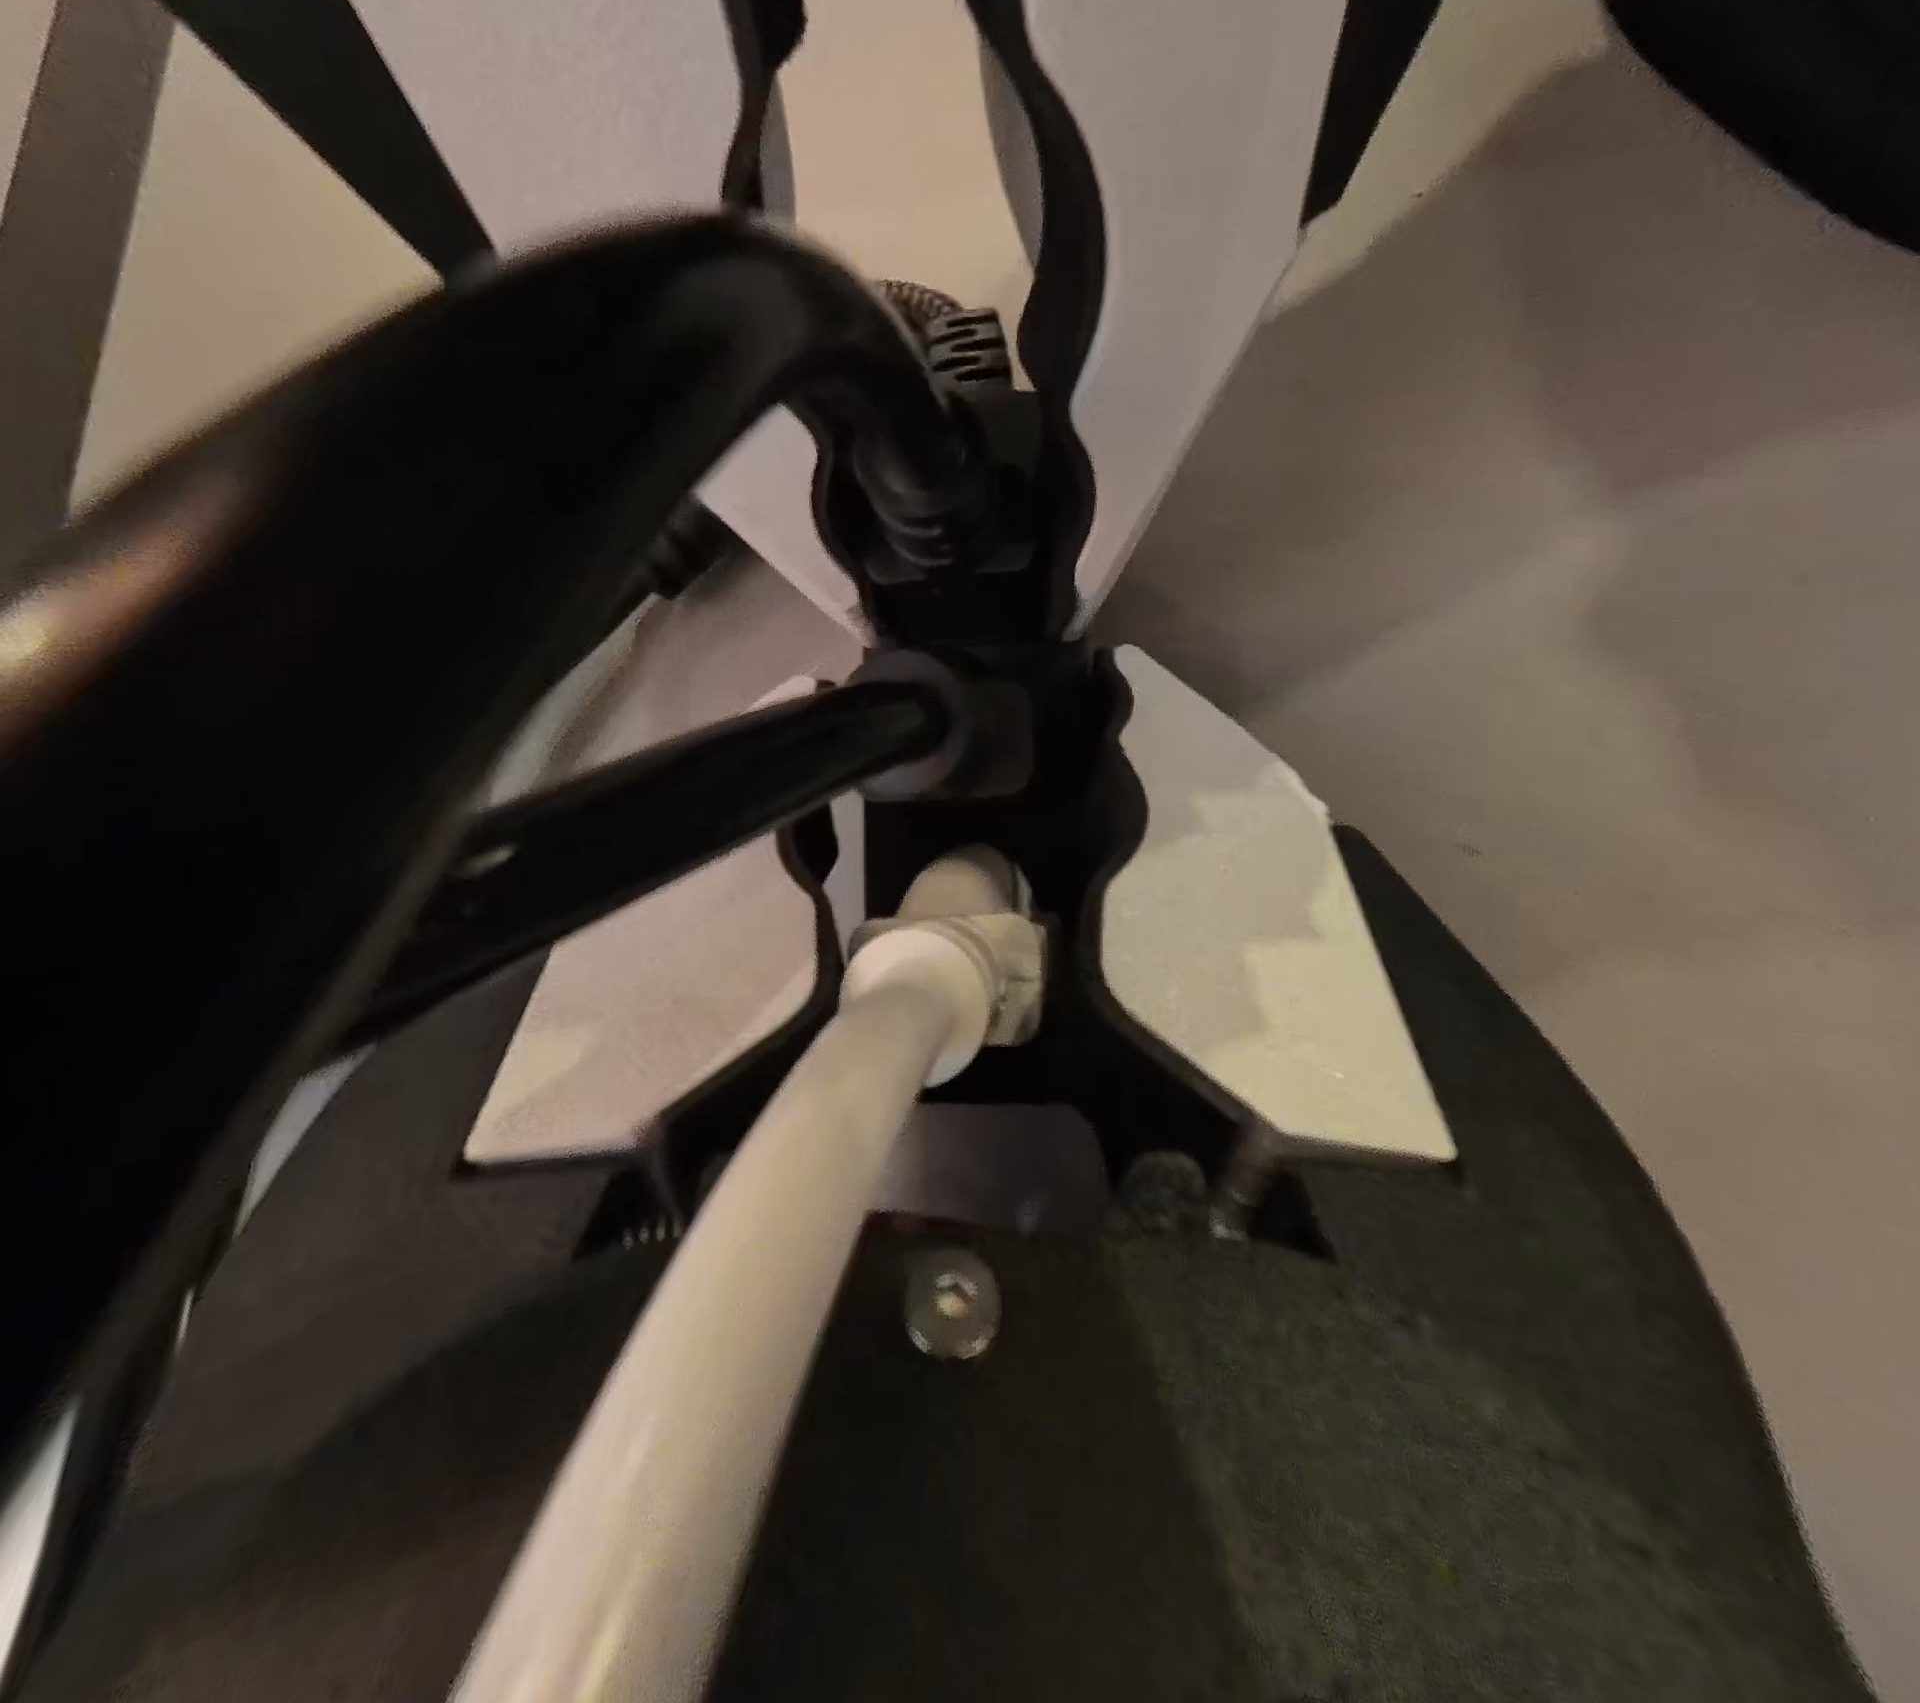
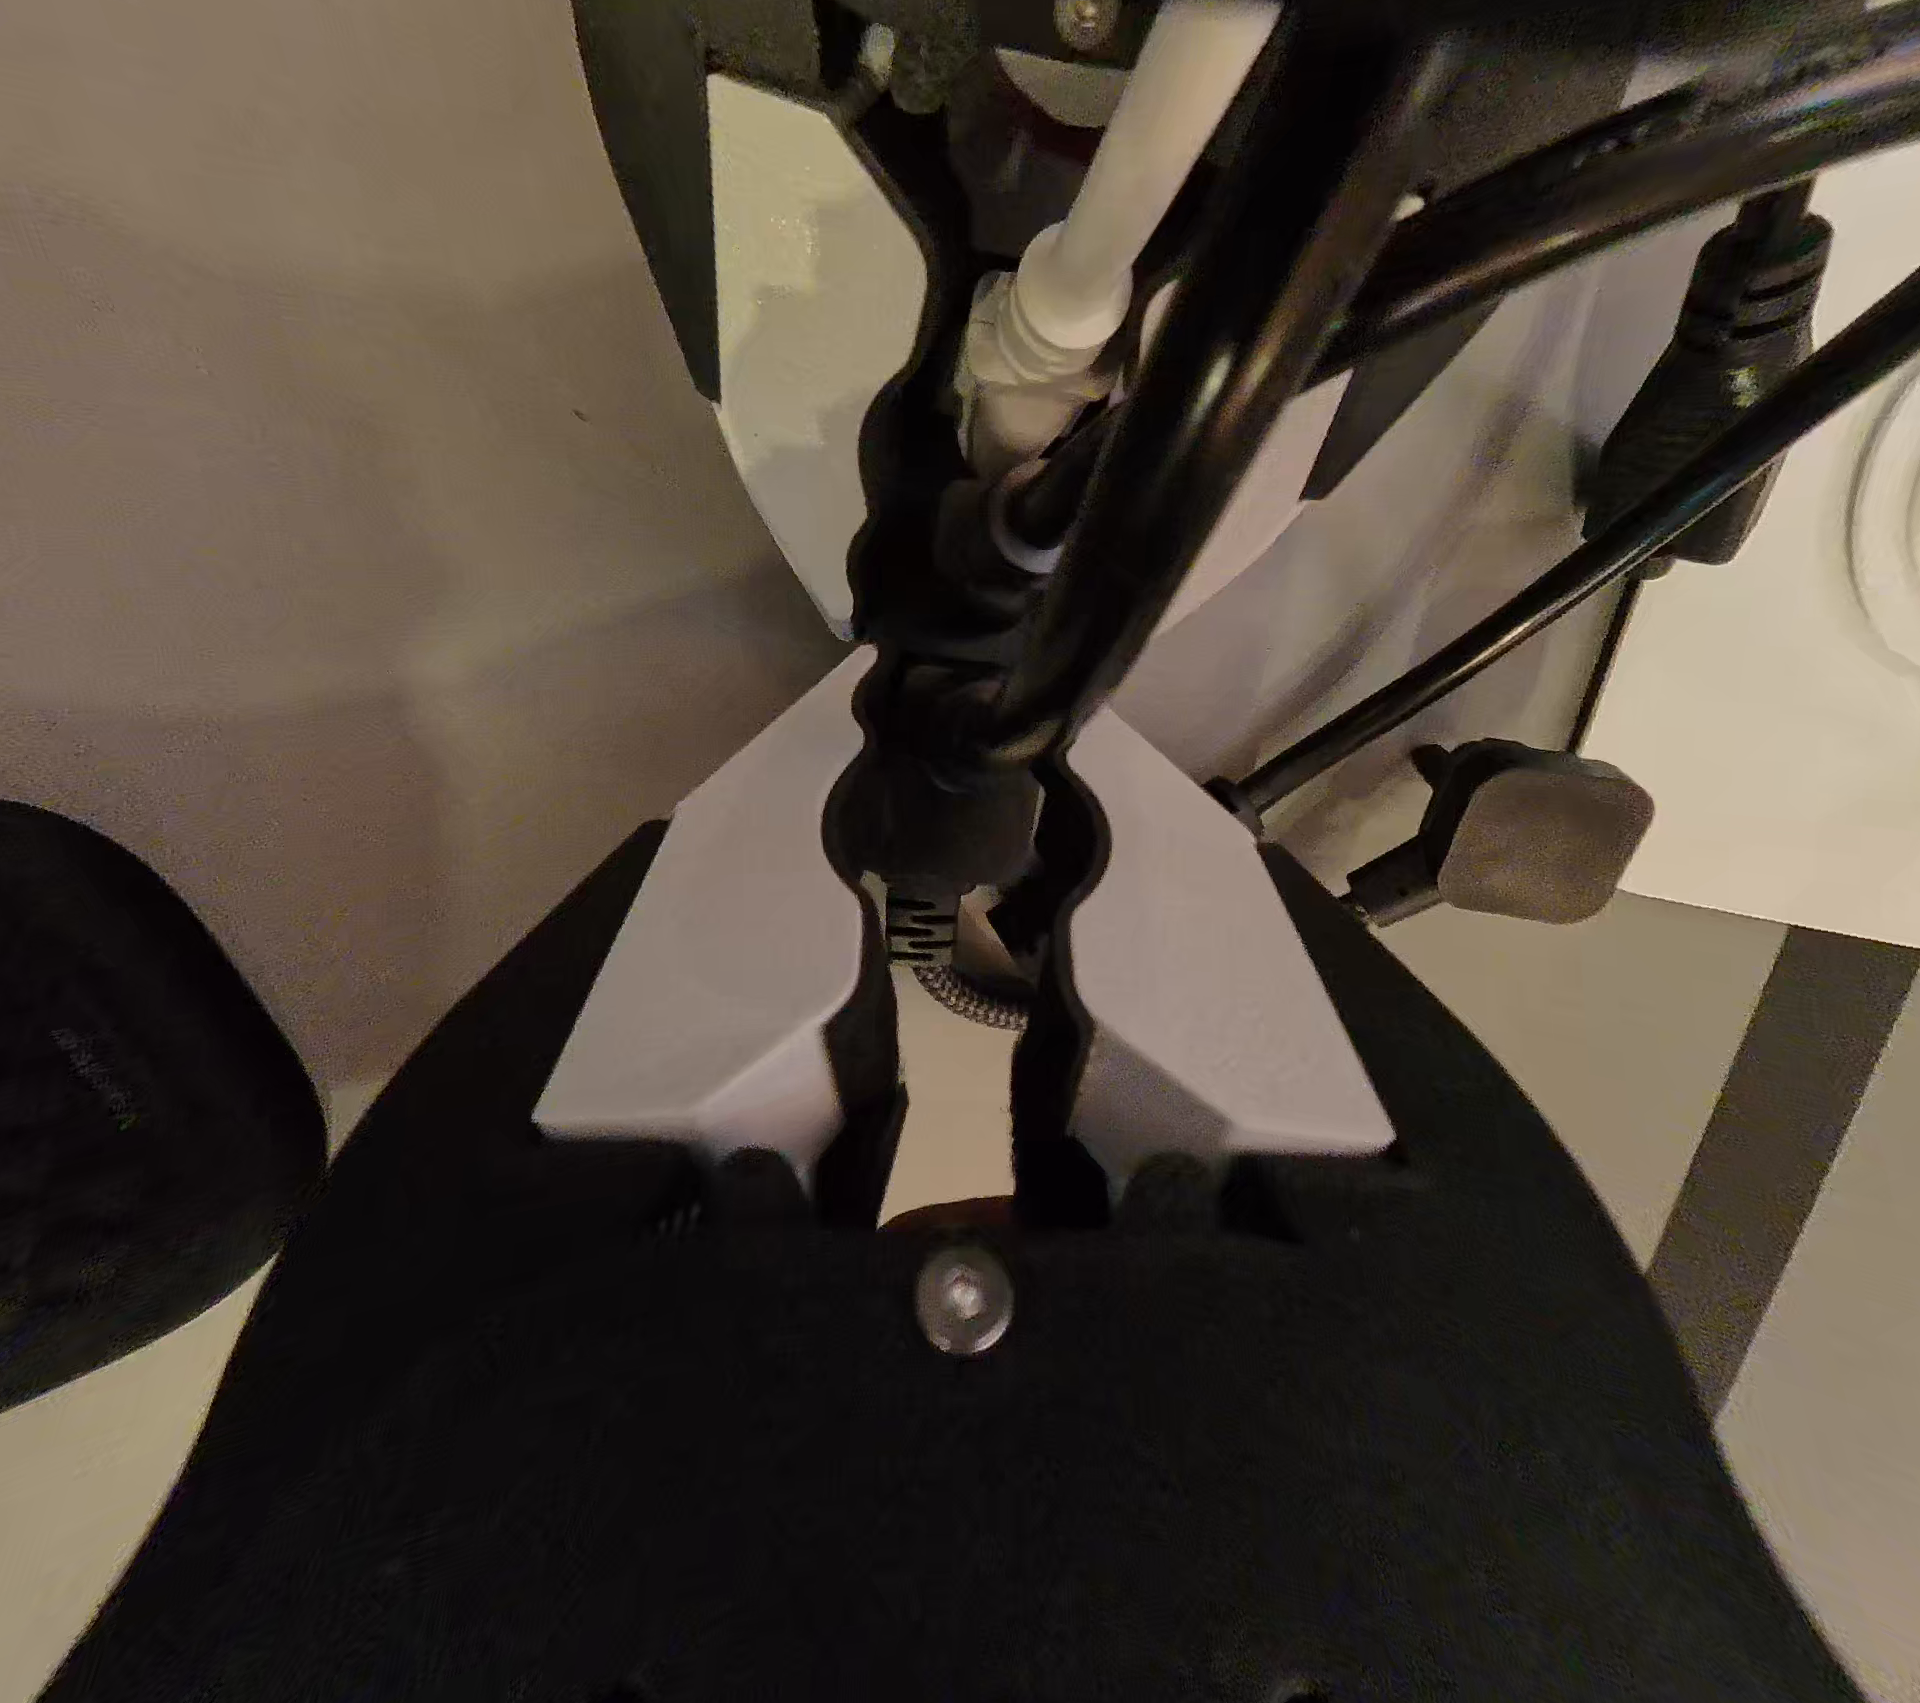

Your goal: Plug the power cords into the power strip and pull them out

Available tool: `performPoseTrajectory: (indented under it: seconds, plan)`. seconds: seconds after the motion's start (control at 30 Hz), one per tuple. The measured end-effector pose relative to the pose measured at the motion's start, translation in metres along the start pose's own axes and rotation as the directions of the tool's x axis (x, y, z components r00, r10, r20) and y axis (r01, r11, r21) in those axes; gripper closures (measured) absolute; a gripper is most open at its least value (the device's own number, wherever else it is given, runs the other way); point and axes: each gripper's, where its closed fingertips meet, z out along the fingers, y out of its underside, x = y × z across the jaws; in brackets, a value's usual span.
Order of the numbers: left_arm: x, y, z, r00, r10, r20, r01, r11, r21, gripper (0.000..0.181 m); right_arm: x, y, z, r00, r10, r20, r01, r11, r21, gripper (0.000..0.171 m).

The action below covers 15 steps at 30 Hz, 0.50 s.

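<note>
Between the two facing grippers, our left gripper and right gripper clamp their jaws on one bundle of plugs (white cord included). Presumably gathered together for carrying.

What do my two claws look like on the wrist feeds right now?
Both match: the left claw and right claw each have a matte black body, two white wedge-shaped fingers lined with wavy black rubber pads, and a silver hex screw centred on the base. No sleeves show.
</note>
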Motion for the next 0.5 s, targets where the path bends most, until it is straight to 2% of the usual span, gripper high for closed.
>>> performPoseTrajectory:
  seconds: [0.17,0.37,0.5]
  plan:
    - [0.0014,0.0037,-0.0014,0.999,-0.006,-0.031,0.005,0.999,-0.039,0.131,0.0014,-0.0013,0.001,1.0,0.009,0.016,-0.009,1.0,0.024,0.15]
    - [-0.0033,0.0067,-0.0049,1.0,0.017,0.016,-0.016,0.995,-0.096,0.129,0.0044,-0.0025,-0.0001,0.999,-0.012,-0.05,0.014,0.999,0.034,0.151]
    - [-0.0008,0.0102,-0.0058,1.0,-0.008,-0.007,0.007,0.992,-0.124,0.129,0.004,-0.0028,0.001,1.0,0.013,-0.024,-0.012,0.998,0.055,0.15]
